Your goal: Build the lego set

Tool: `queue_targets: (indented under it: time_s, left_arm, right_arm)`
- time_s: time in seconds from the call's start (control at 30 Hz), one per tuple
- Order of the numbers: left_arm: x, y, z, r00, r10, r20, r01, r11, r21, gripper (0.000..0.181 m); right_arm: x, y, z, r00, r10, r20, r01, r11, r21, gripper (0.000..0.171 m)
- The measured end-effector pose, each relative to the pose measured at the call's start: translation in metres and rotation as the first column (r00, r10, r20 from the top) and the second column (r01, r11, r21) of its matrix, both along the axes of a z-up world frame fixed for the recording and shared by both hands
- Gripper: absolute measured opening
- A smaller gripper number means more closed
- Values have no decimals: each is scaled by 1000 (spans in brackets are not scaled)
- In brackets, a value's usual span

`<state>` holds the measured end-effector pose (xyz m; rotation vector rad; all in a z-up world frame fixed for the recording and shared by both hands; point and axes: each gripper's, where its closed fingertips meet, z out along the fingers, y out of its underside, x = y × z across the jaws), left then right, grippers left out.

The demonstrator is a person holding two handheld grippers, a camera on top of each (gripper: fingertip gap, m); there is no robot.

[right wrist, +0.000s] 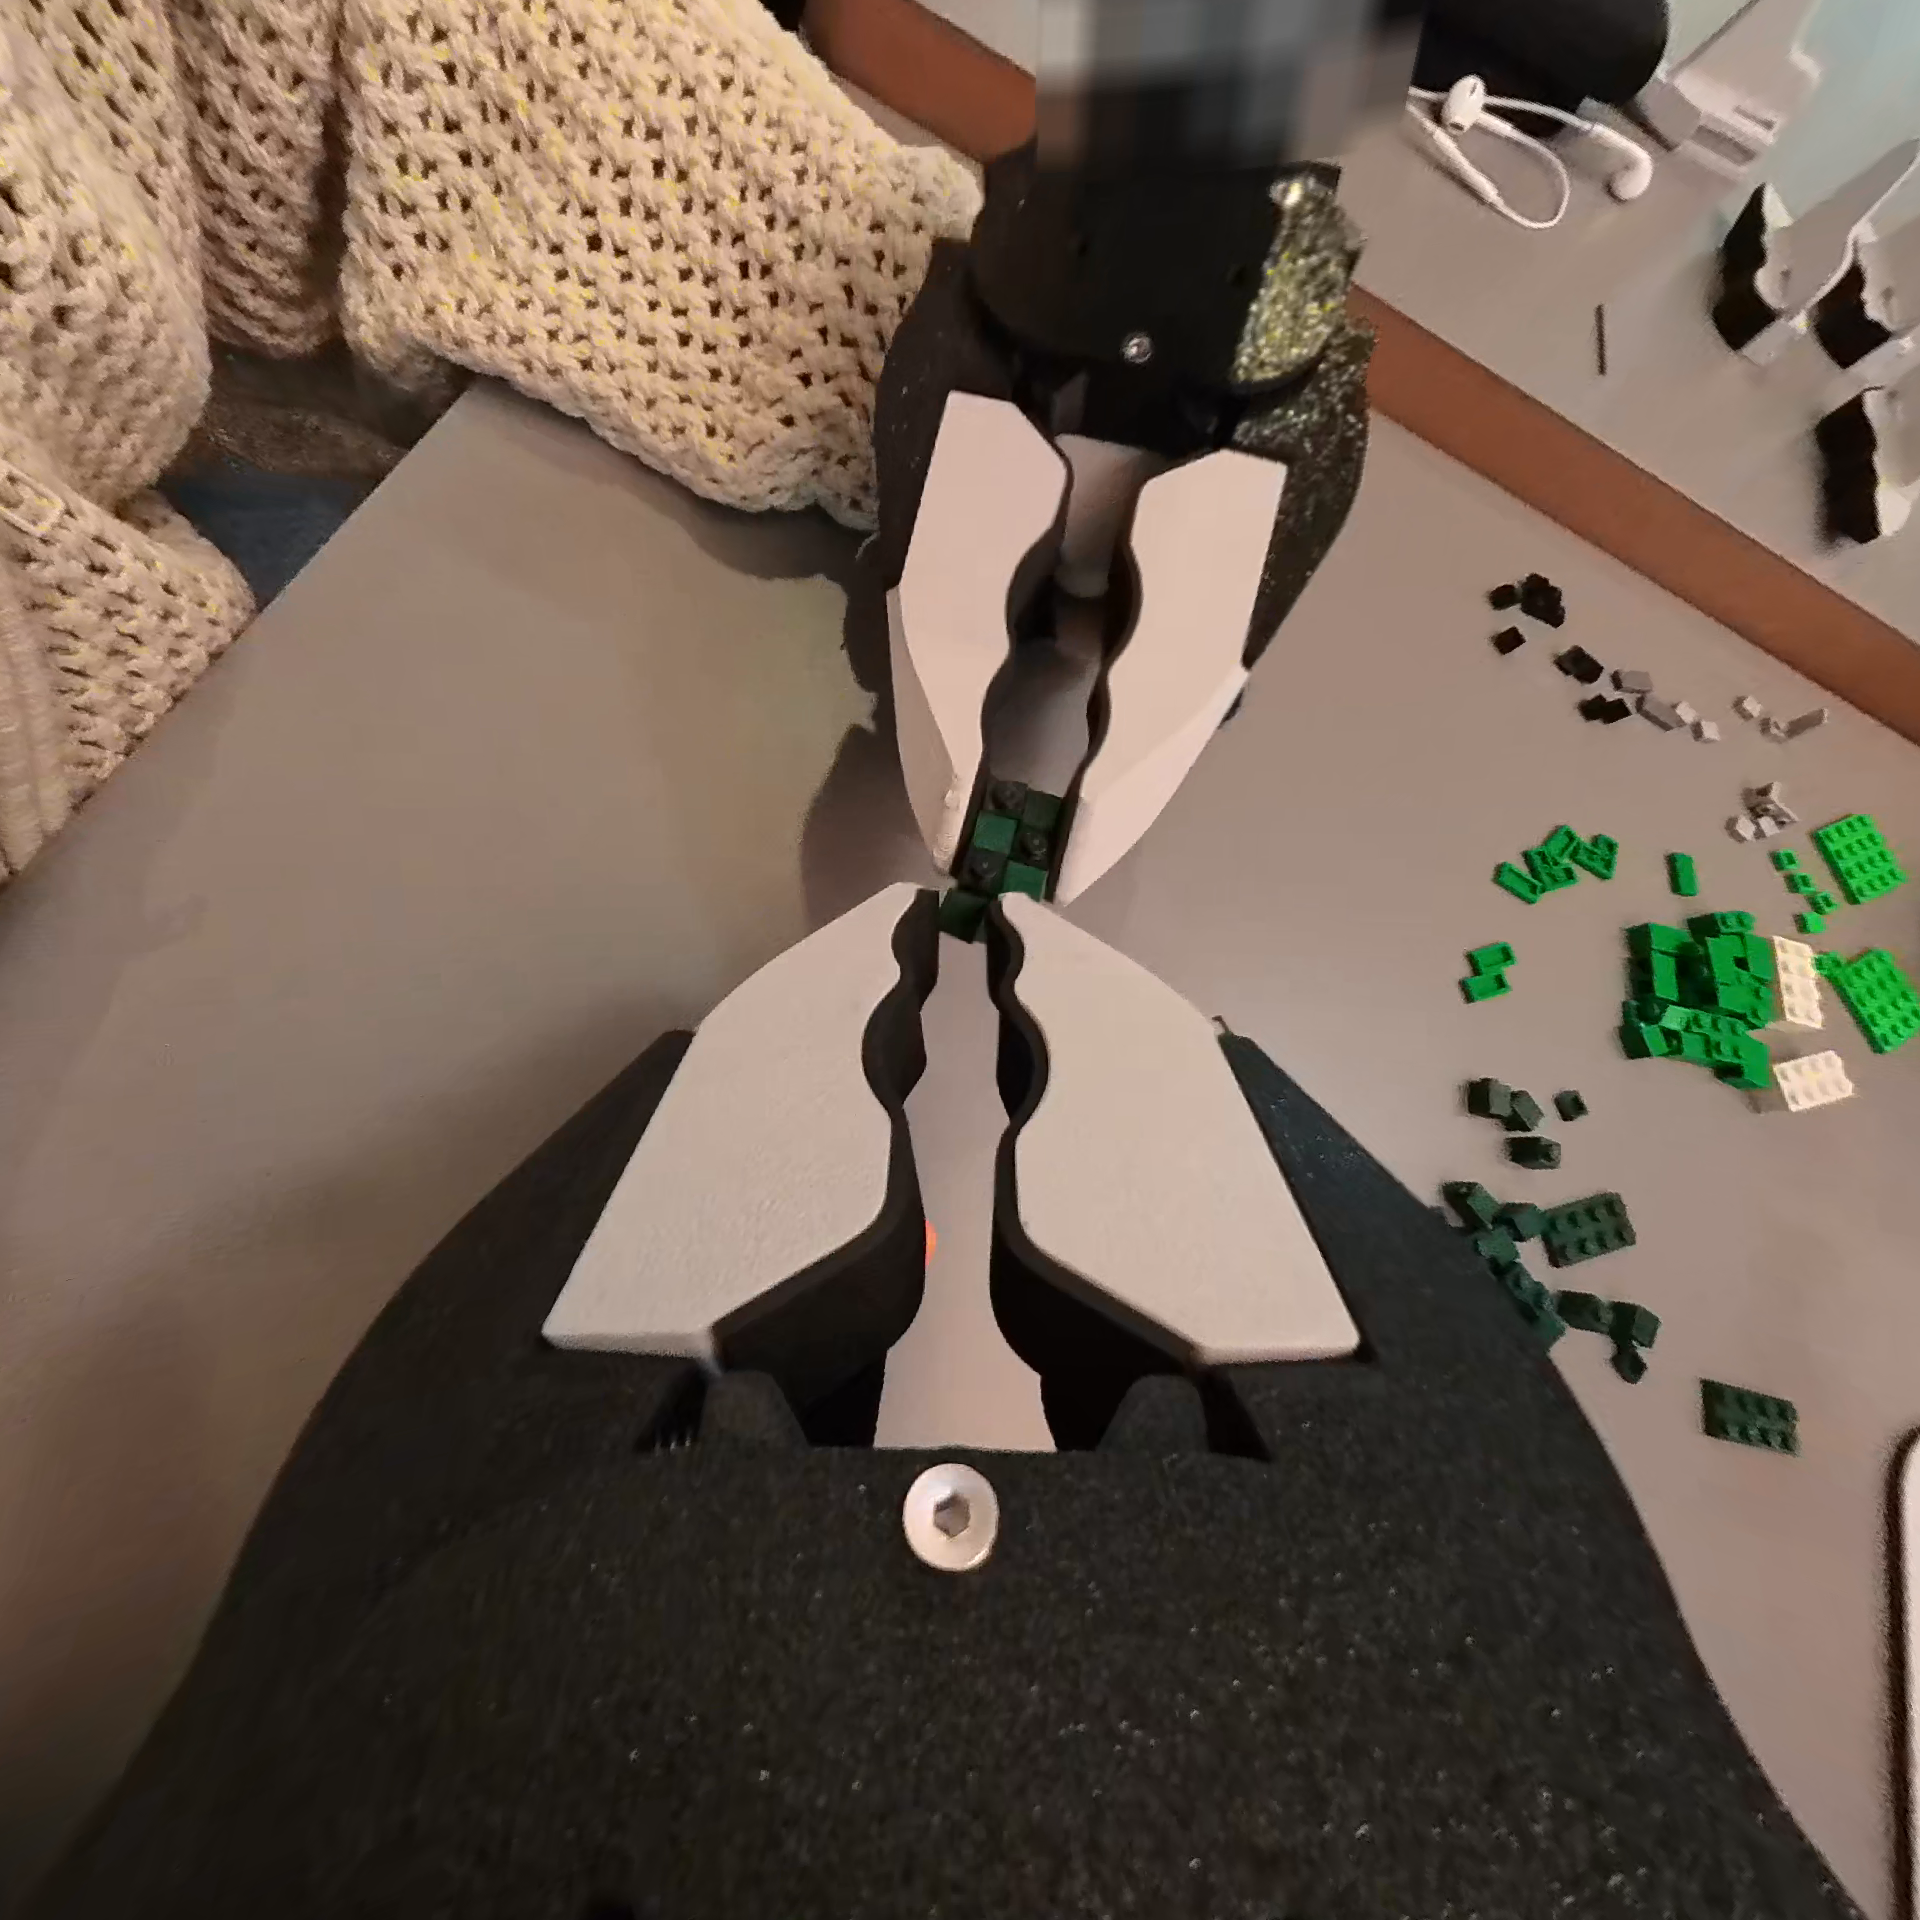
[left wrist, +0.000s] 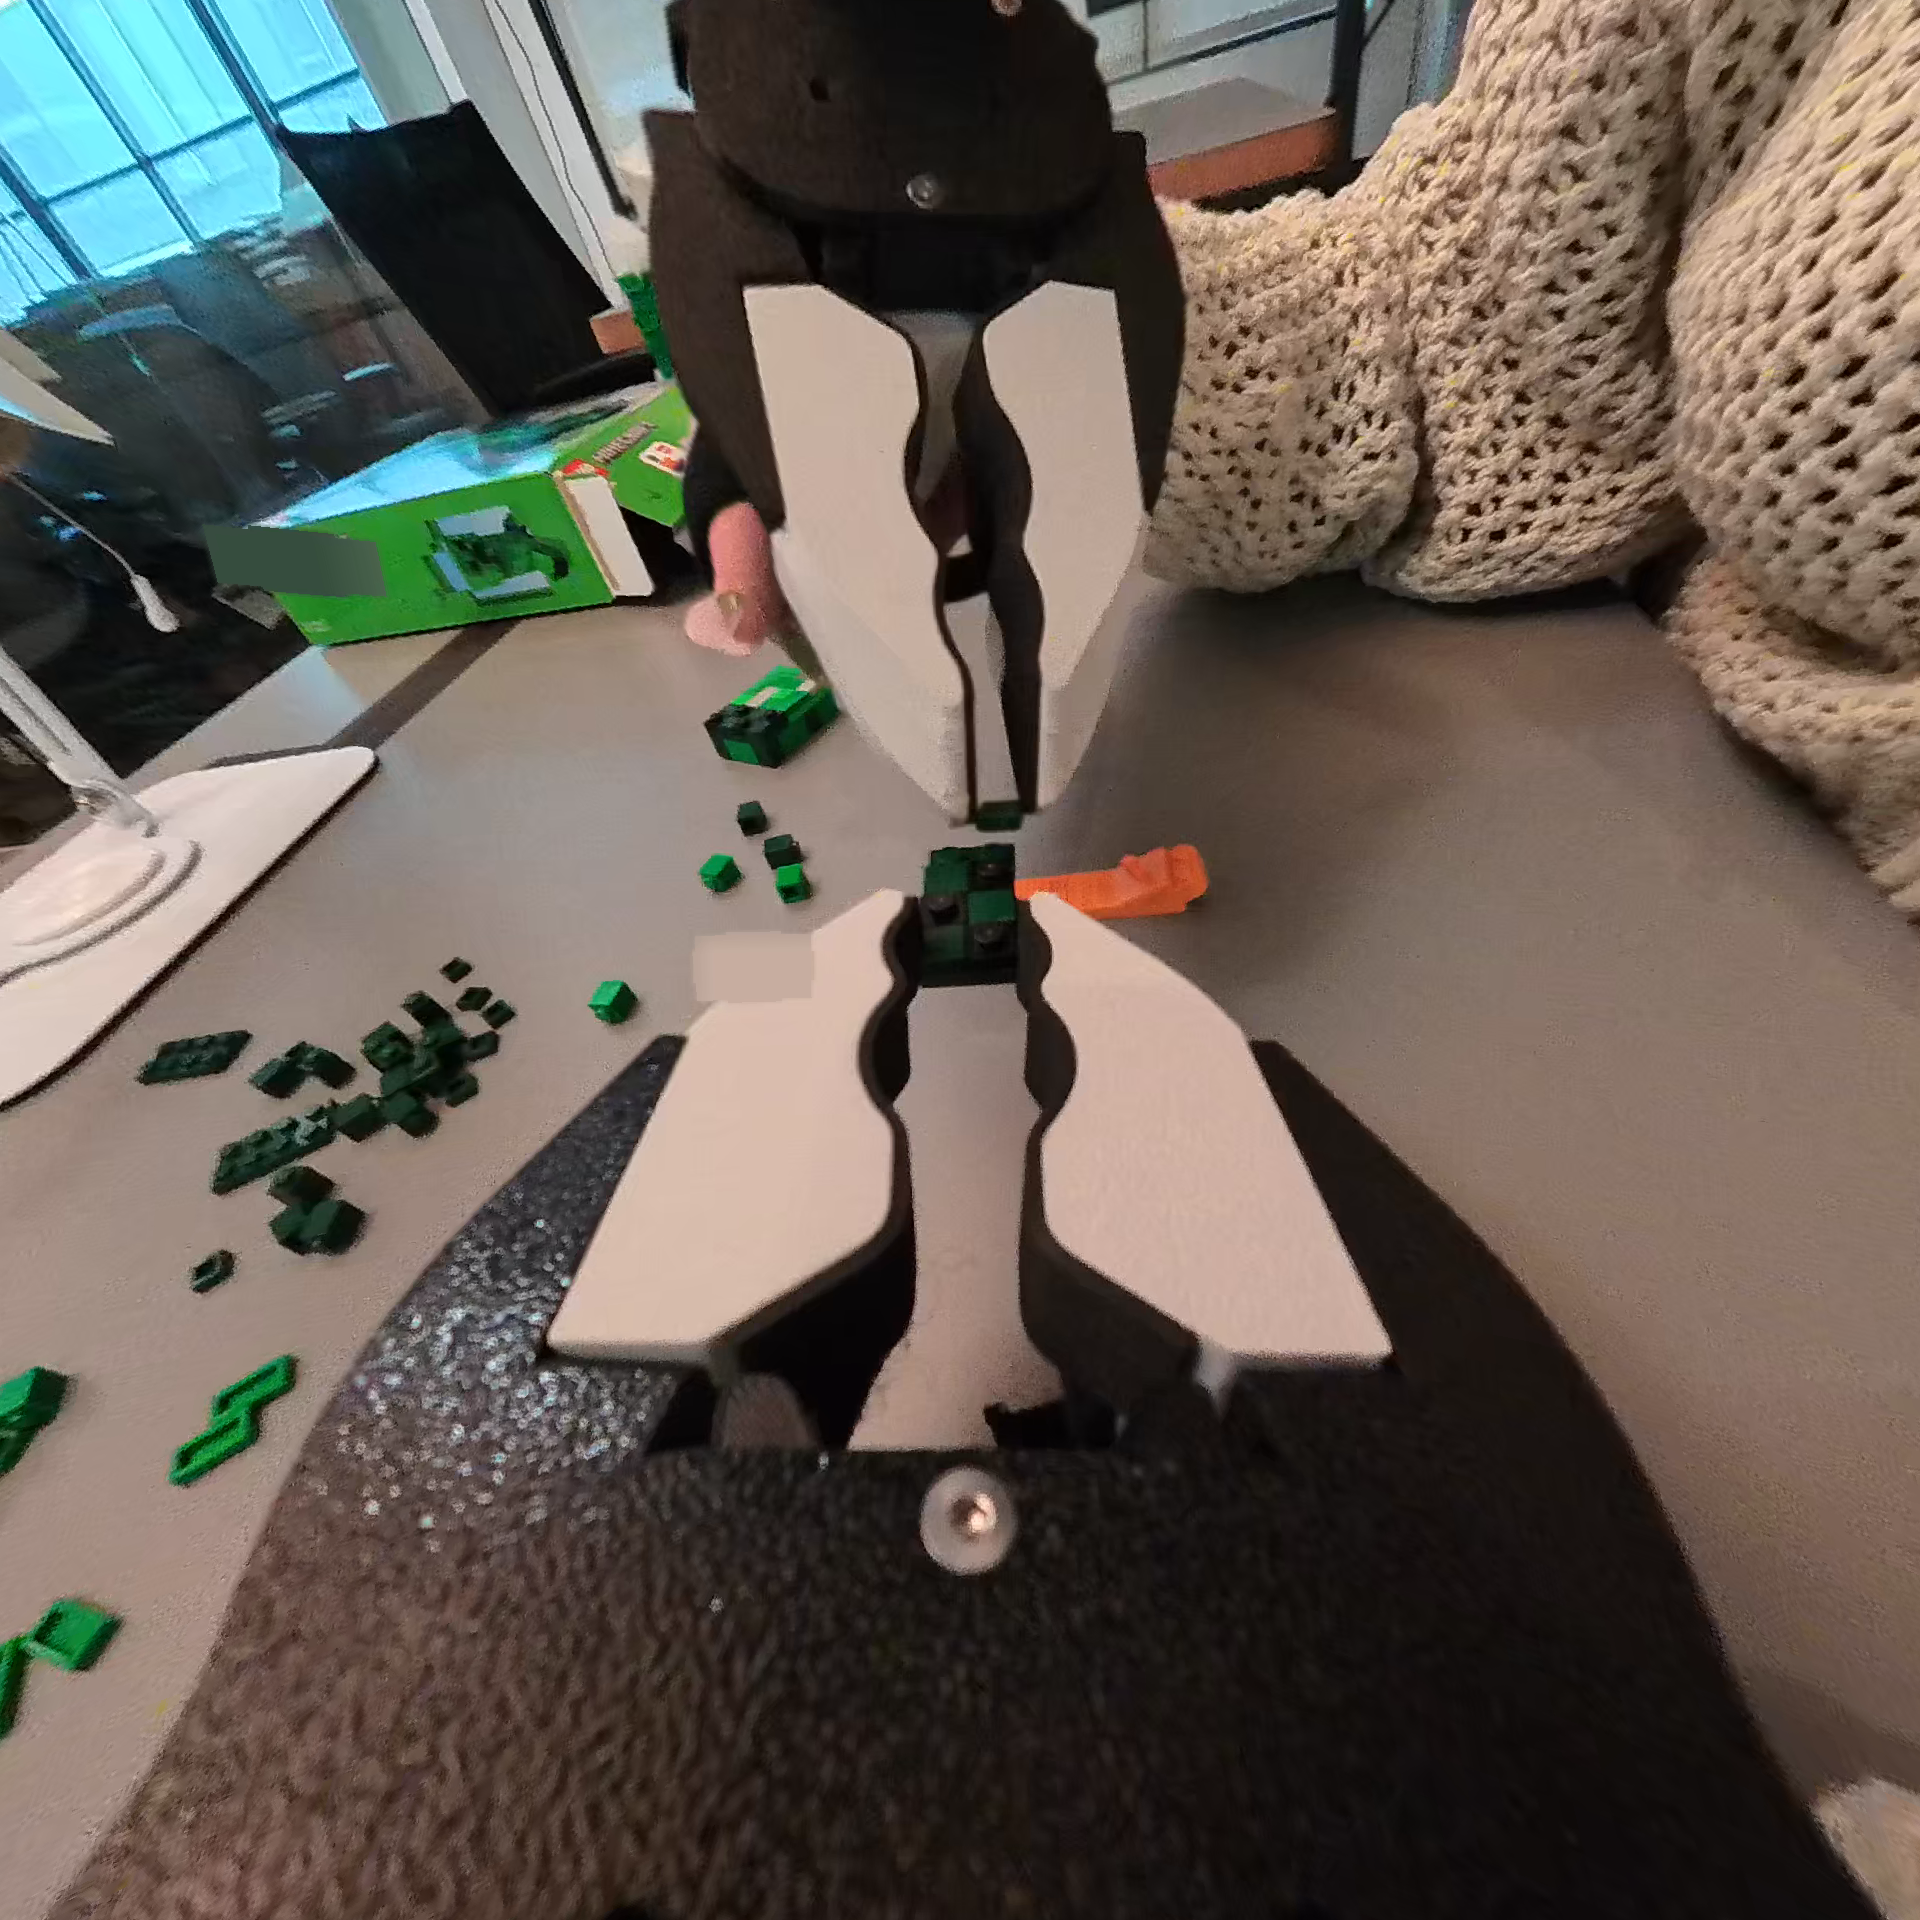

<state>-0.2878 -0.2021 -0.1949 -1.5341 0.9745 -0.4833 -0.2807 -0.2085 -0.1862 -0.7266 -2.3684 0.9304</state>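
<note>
My left gripper [left wrist: 964, 916] is shut on a small dark green and black lego assembly [left wrist: 971, 902], held studs up just above the grey table [left wrist: 1403, 935]. My right gripper [left wrist: 997, 816] comes from the opposite side, shut on a small dark green brick [left wrist: 1000, 819] that hangs just above the assembly. In the right wrist view, the right gripper [right wrist: 961, 909] pinches the small brick [right wrist: 961, 916] right at the near edge of the assembly [right wrist: 1013, 836], which sits in the left gripper [right wrist: 1013, 864]. I cannot tell whether the brick touches it.
An orange brick separator [left wrist: 1117, 883] lies just right of the assembly. A small built green block [left wrist: 774, 717], loose dark green pieces [left wrist: 343, 1091], a green box [left wrist: 457, 540] and a white lamp base [left wrist: 156, 862] lie left. Green brick piles [right wrist: 1704, 987] and a knit sleeve [right wrist: 520, 260] flank the grippers. Both grippers' tips are close together, under 4 cm apart. The orange brick separator [left wrist: 1117, 883] is about 9 cm from both grippers' fingertips.
</note>
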Motion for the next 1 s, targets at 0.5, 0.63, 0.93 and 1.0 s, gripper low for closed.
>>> queue_targets:
  time_s: [0.5,0.63,0.93,1.0]
  left_arm:
    - [4,-5,-4,999,-44,9,44,998,-51,17]
    - [4,-5,-4,999,-43,10,44,998,-50,17]
    - [4,-4,-3,999,-43,16,43,998,-51,17]
    - [4,-4,-1,999,-42,25,44,998,-51,17]
  right_arm:
    - [1,-4,-6,997,6,74,-8,999,34,8]
    - [0,-5,-6,997,6,80,-8,999,34,8]
    - [0,-4,-6,997,2,76,-4,1000,31,11]
    - [-1,-3,-4,998,-5,69,3,1000,26,15]
